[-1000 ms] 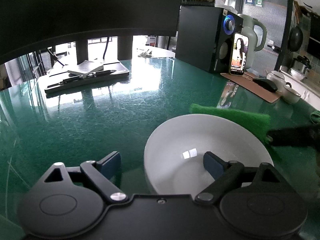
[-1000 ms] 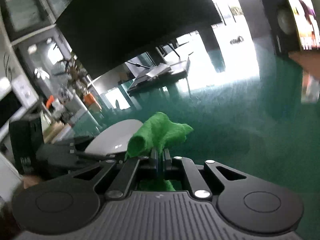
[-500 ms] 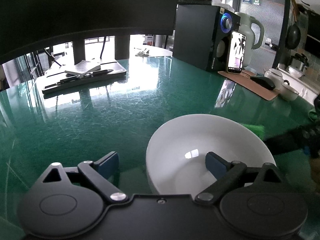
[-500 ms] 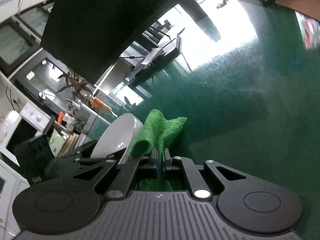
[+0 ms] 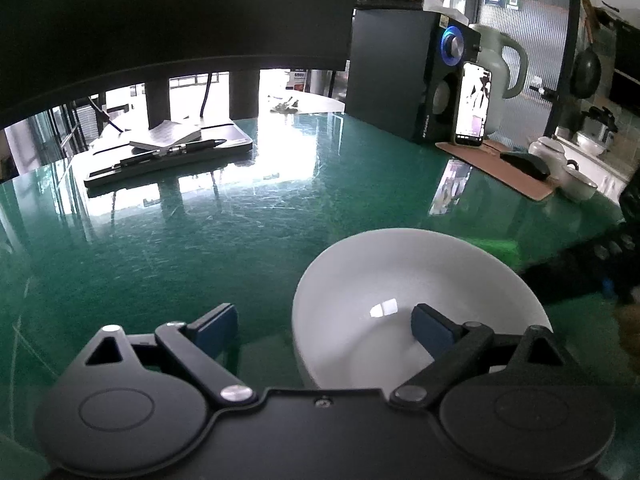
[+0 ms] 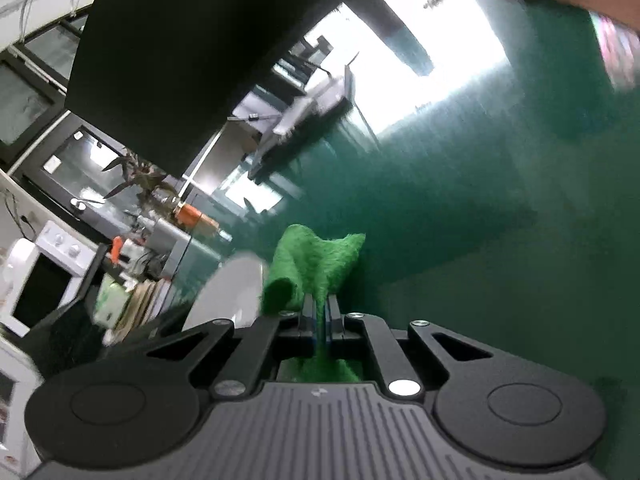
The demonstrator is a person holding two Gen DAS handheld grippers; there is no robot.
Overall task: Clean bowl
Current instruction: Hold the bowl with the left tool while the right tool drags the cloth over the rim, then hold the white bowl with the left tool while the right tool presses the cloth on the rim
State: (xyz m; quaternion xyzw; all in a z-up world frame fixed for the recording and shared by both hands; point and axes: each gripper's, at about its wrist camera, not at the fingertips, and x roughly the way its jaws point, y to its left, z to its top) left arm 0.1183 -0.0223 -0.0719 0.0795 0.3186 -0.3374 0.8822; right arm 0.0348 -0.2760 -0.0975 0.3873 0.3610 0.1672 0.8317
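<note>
On the big green table sits a white bowl, and everything else is told from that bowl. Far behind the bowl hangs a wide black screen on its stand. Behind the bowl and to the right stands a black speaker with a blue ring of light. It has small white letters down its front edge, too small to read. A phone leans on the speaker with its screen lit up, and a pale green kettle stands behind it. Behind the bowl to the left lies a flat black tray with a small notebook and a pen on it.

The left gripper points down at the near side of the bowl. Its fingers are spread wide. One finger is inside the bowl and the other is outside, to the left of the rim. They do not press on the bowl.

The right gripper is tipped over to one side, just right of the bowl. Its fingers are pressed together and pinch a green cloth. The cloth sticks up past the fingers, right beside the bowl's rim.
</note>
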